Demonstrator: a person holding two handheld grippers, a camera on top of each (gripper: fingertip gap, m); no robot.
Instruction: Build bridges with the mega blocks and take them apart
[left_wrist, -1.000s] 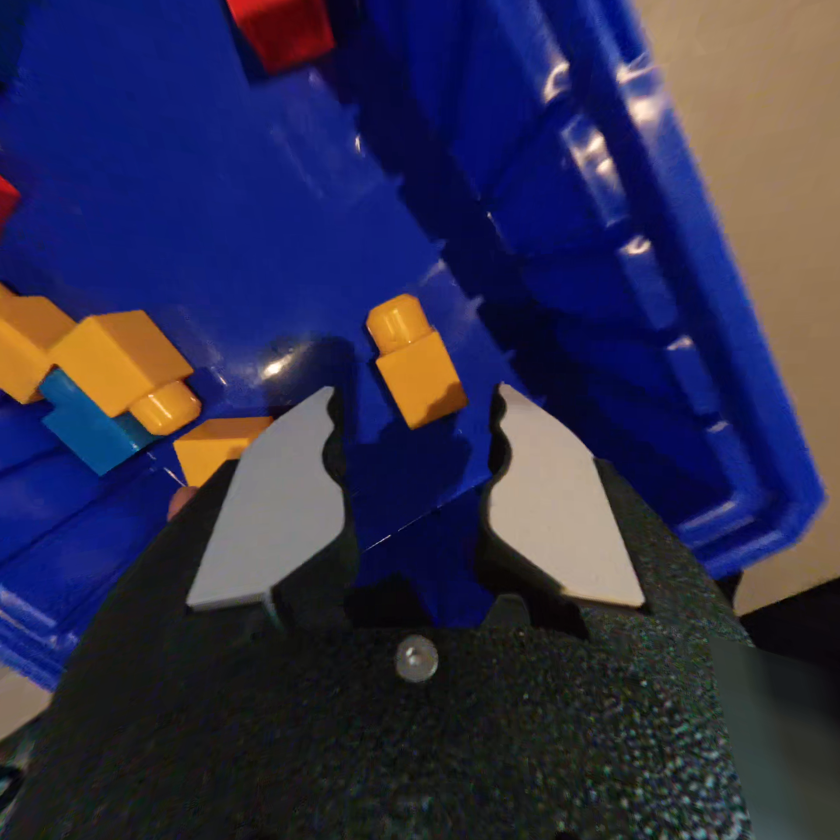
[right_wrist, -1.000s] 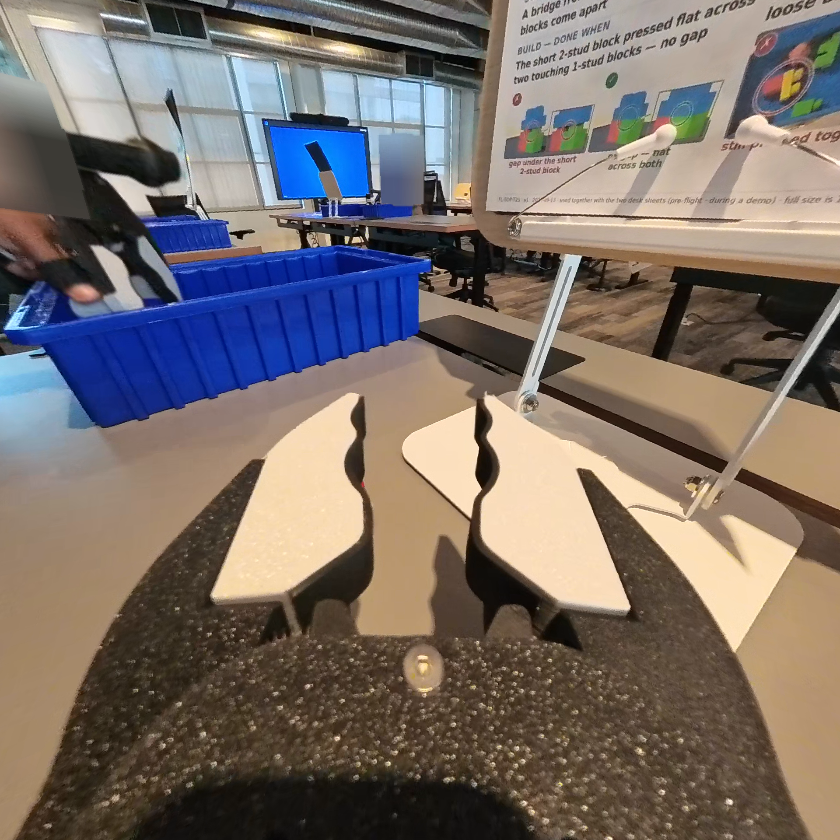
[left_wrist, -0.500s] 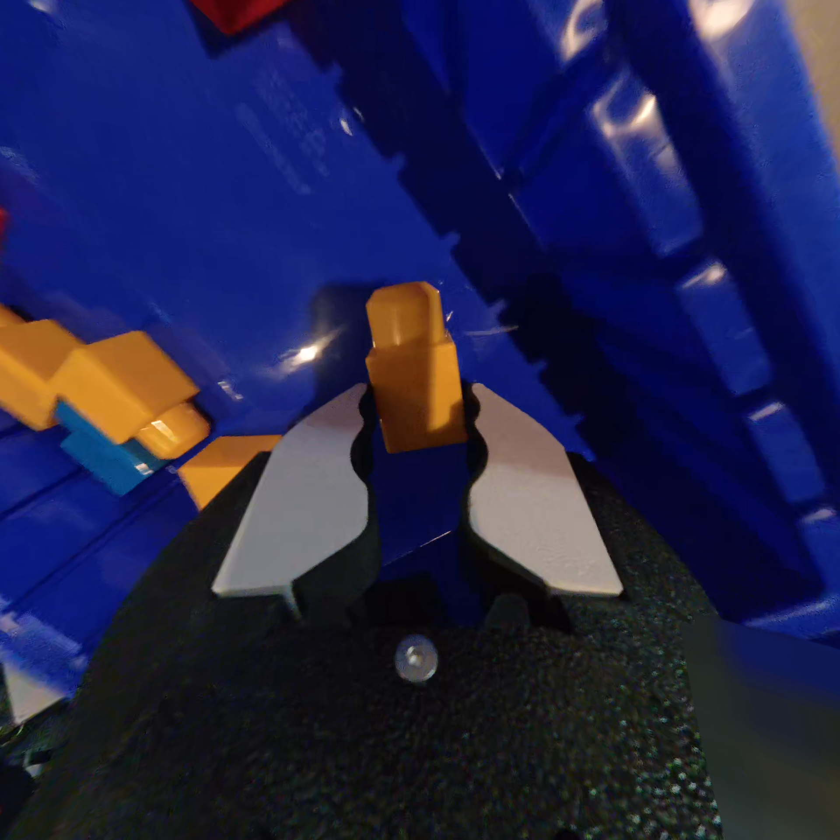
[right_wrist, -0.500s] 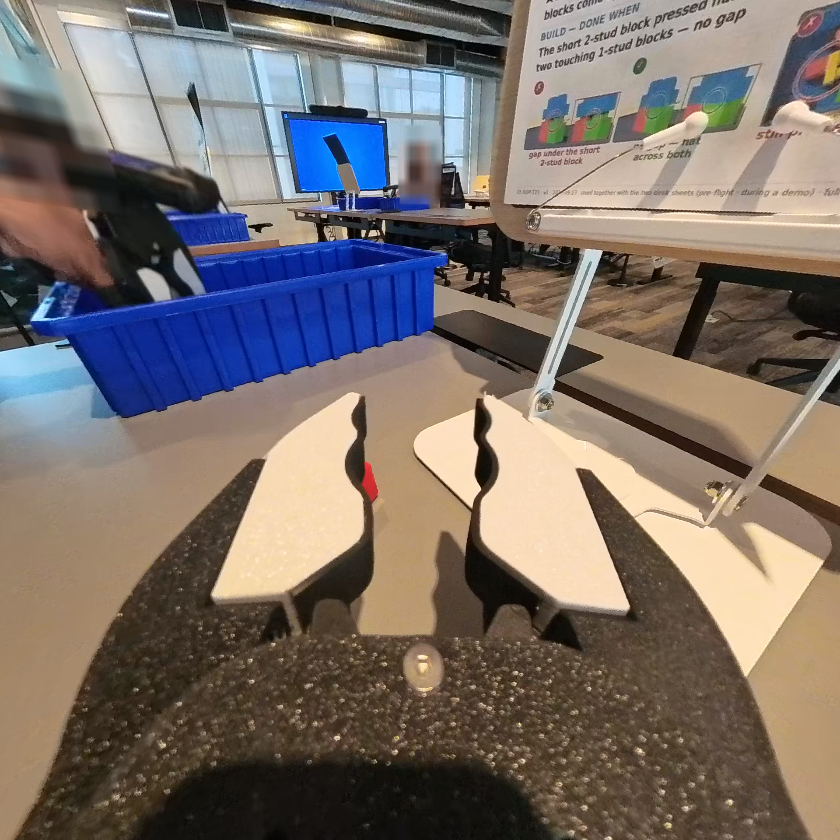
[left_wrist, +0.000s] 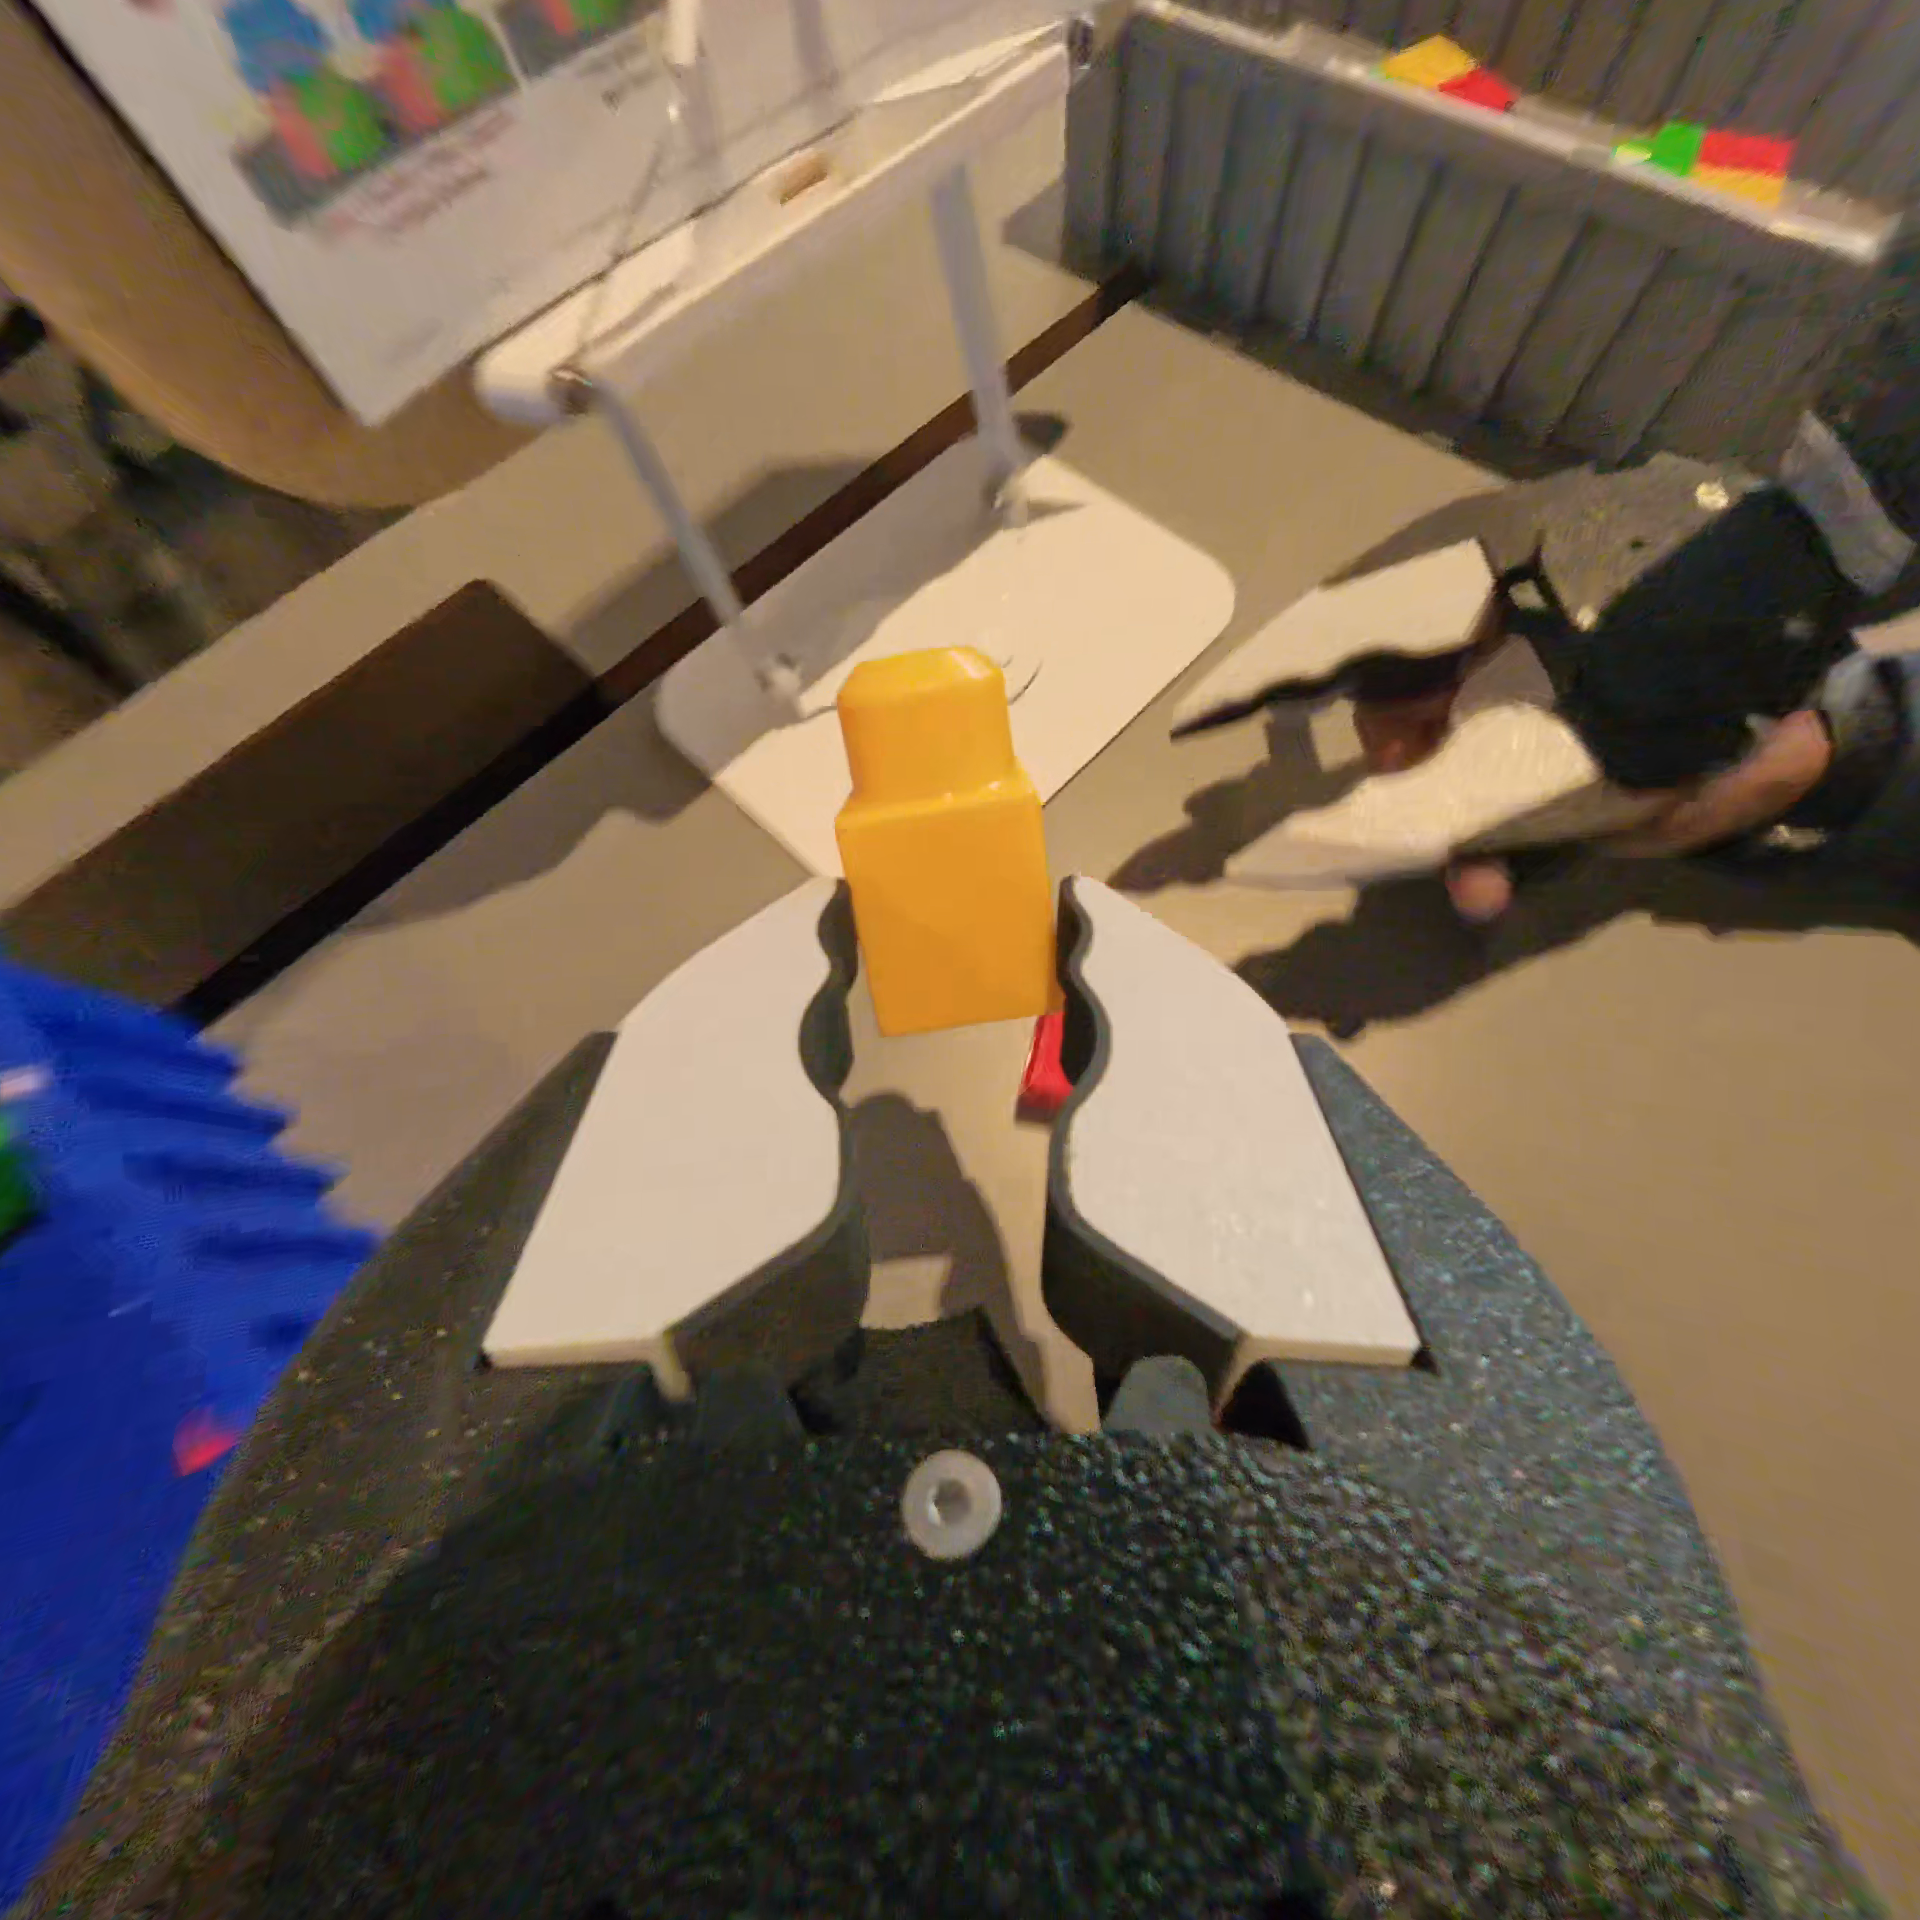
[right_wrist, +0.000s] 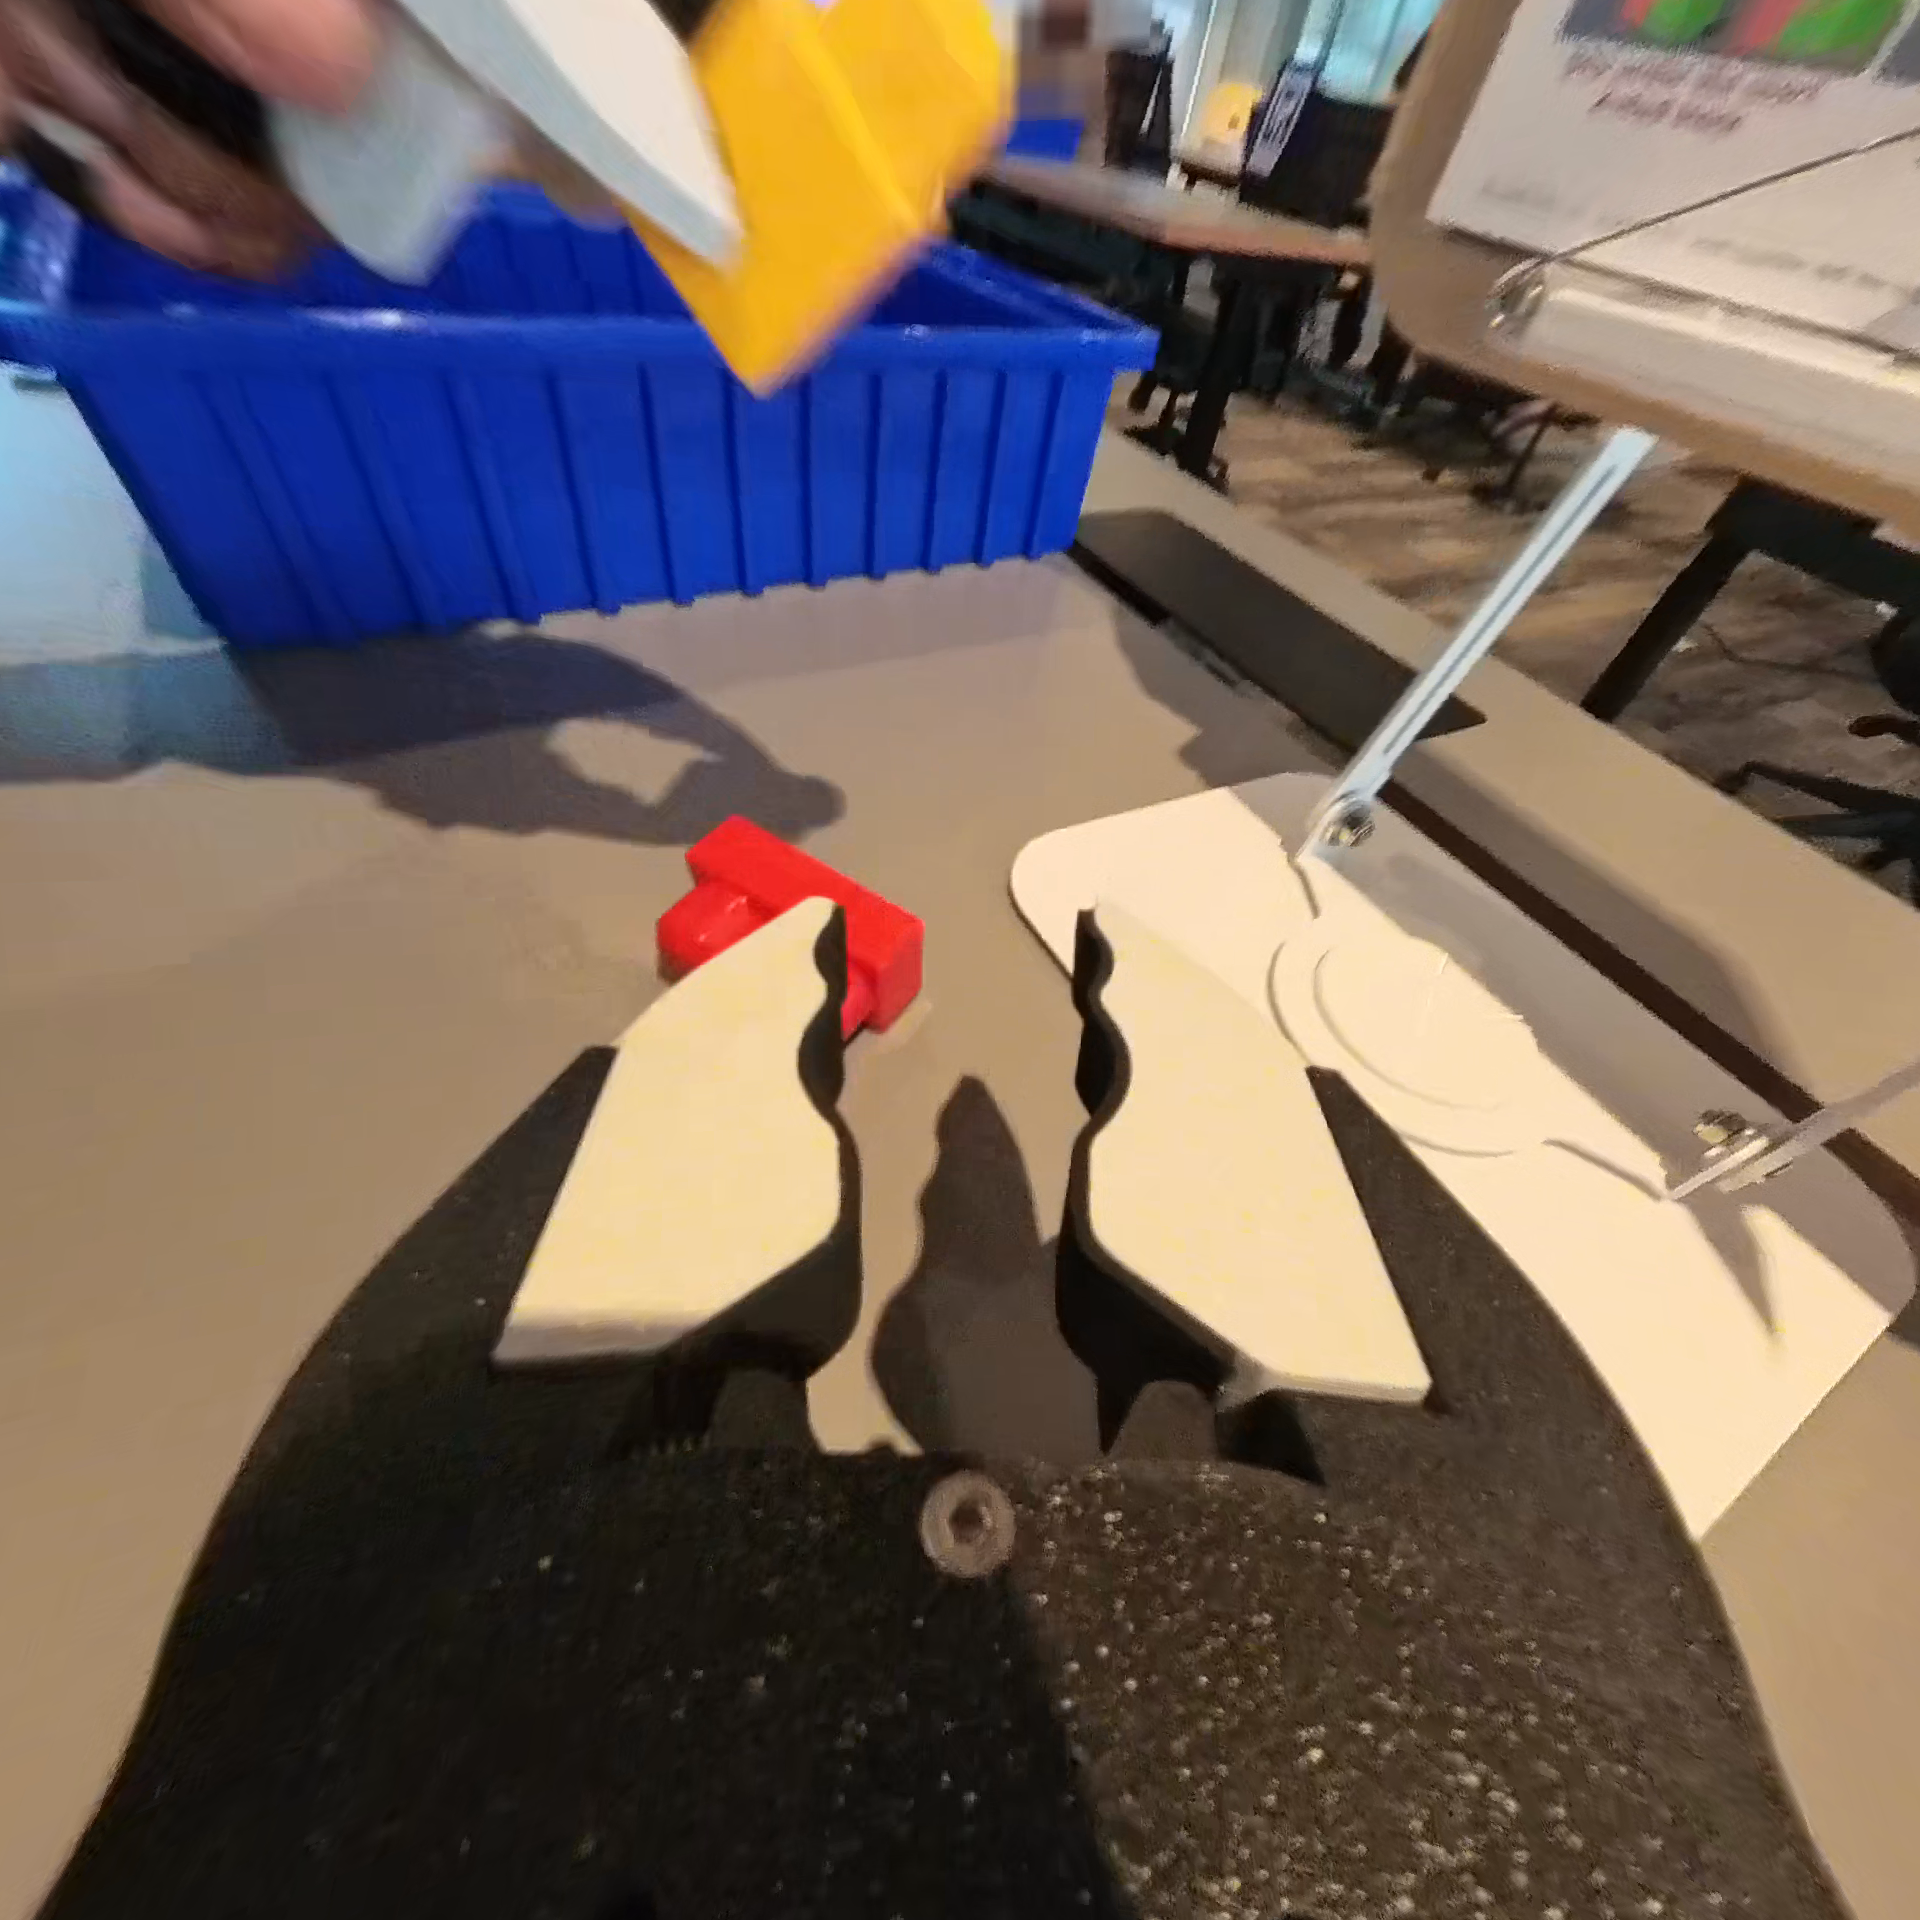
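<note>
The left gripper (left_wrist: 951, 925) is clamped on the yellow block (left_wrist: 940, 862), stud pointing forward, carried above the table (left_wrist: 1558, 1195) toward the red block (right_wrist: 790, 925), presumably as its partner support. The right gripper (right_wrist: 956, 935) hovers beside the red block, jaws apart and empty.

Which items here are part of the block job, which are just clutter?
In play:
- left gripper, holding the one-stud yellow plastic block
- red plastic block lying on the table
- empty right gripper
- blue plastic bin

Bystanders:
- white instruction-sheet stand
- grey ribbed bin
</note>
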